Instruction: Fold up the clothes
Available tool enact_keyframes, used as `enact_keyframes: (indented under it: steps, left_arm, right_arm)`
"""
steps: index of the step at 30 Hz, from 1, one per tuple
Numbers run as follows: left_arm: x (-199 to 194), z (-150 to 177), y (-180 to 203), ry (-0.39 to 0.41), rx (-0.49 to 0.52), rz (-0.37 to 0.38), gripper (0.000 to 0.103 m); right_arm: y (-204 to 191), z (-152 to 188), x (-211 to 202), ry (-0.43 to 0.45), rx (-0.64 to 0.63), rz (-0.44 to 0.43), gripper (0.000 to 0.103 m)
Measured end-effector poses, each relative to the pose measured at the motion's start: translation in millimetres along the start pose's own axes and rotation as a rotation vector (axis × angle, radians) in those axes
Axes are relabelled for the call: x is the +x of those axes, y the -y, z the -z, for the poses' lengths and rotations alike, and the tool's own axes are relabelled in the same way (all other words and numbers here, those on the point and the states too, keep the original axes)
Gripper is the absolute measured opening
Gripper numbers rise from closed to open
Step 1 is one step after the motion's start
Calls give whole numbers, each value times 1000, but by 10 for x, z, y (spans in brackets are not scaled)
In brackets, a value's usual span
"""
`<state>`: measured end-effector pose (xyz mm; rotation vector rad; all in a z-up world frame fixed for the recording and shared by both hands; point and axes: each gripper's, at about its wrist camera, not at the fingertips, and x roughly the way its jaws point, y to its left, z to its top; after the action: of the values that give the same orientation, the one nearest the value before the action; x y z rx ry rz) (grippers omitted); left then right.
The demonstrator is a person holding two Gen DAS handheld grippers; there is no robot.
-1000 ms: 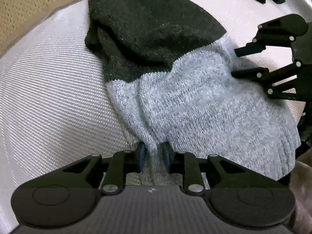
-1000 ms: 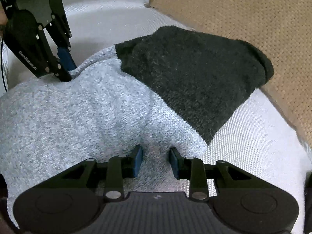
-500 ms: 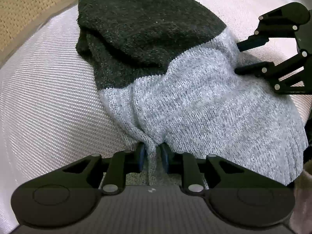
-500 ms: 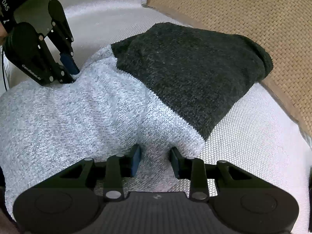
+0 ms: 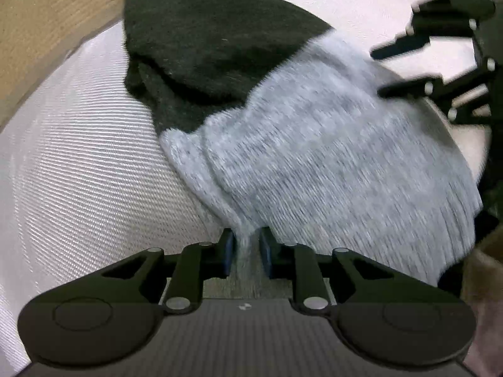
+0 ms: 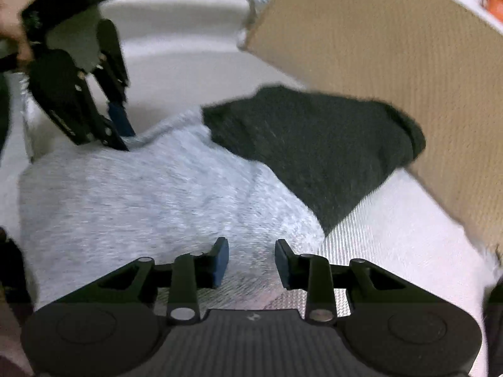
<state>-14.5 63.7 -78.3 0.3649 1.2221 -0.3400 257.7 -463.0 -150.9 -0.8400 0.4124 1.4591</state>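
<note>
Evidently mid-fold: the grey-and-black knitted garment (image 5: 314,144) lies bunched on the white woven cushion (image 5: 78,172). The left gripper (image 5: 244,248) has its jaws pinched on a grey edge; the right gripper (image 6: 251,259) stands parted, probably holding nothing, though blur hampers this. Next, the free edge needs gripping.

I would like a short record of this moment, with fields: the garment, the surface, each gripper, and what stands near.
garment: grey and black knit sweater, partly folded, black part at the far end
surface: white woven cushion
left gripper: shut on a pinch of the grey edge
right gripper: open, its fingers apart over the grey knit
nearby: tan woven cushion beside the black part
image quality: both views blurred by motion
</note>
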Motion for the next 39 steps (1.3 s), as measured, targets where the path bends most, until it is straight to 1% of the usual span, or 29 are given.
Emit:
enact_keyframes:
  steps: [3, 4, 5, 7, 9, 10, 12, 13, 15, 16, 17, 18, 20, 22, 25, 26, 27, 28, 29, 30, 31, 39]
  left_arm:
    - [-52, 21, 9, -15, 81, 0, 18]
    - [-24, 13, 15, -30, 92, 9, 15]
    - [12, 11, 20, -49, 94, 23, 9]
    - [72, 16, 19, -64, 96, 32, 9]
    - [79, 2, 11, -54, 95, 32, 9]
    - [77, -8, 14, -52, 99, 29, 9]
    - [75, -23, 28, -46, 112, 19, 9]
    - [71, -30, 32, -41, 117, 15, 9]
    - [63, -45, 37, -32, 129, 9, 9]
    - [61, -53, 39, -28, 136, 7, 9]
    - [61, -61, 37, -22, 141, 7, 9]
    - [63, -71, 24, -17, 140, 11, 9]
    - [68, -95, -16, -7, 128, 25, 9]
    - [79, -126, -72, 1, 106, 44, 9]
    - [88, -197, -99, 9, 83, 63, 9]
    - [92, -201, -108, 11, 81, 65, 9]
    - [97, -44, -101, 13, 82, 64, 9]
    - [99, 44, -91, 14, 87, 61, 9]
    - [99, 36, -85, 15, 92, 56, 9]
    - [100, 27, -84, 16, 95, 54, 9]
    - [102, 17, -87, 16, 95, 54, 9]
    - [120, -67, -184, 23, 61, 79, 9]
  right_arm:
    - [-43, 53, -186, 41, -39, -98, 37]
    - [-57, 85, -212, 36, -63, -128, 37]
    - [-79, 131, -218, 20, -89, -144, 37]
    - [-126, 226, -223, -16, -142, -179, 38]
    - [-235, 363, -147, -94, -214, -207, 38]
    - [-304, 432, -107, -129, -254, -209, 38]
    - [-413, 504, -132, -101, -308, -163, 38]
    - [-435, 510, -160, -83, -316, -148, 38]
    - [-398, 458, -216, -70, -276, -136, 38]
    - [-400, 443, -272, -39, -282, -136, 39]
    - [-411, 429, -325, -10, -295, -132, 44]
    - [-463, 420, -369, 14, -337, -113, 57]
    - [-585, 422, -430, 45, -430, -90, 73]
    - [-713, 438, -468, 60, -525, -82, 74]
    - [-797, 472, -438, 32, -581, -124, 75]
    - [-839, 485, -399, 27, -613, -122, 75]
    - [-895, 512, -361, 26, -663, -106, 75]
    - [-952, 551, -326, 32, -722, -89, 77]
    - [-1009, 599, -300, 40, -785, -74, 82]
    - [-1052, 633, -272, 41, -826, -68, 85]
    - [-1090, 658, -246, 42, -858, -63, 85]
    - [-1246, 587, -78, 59, -834, -85, 87]
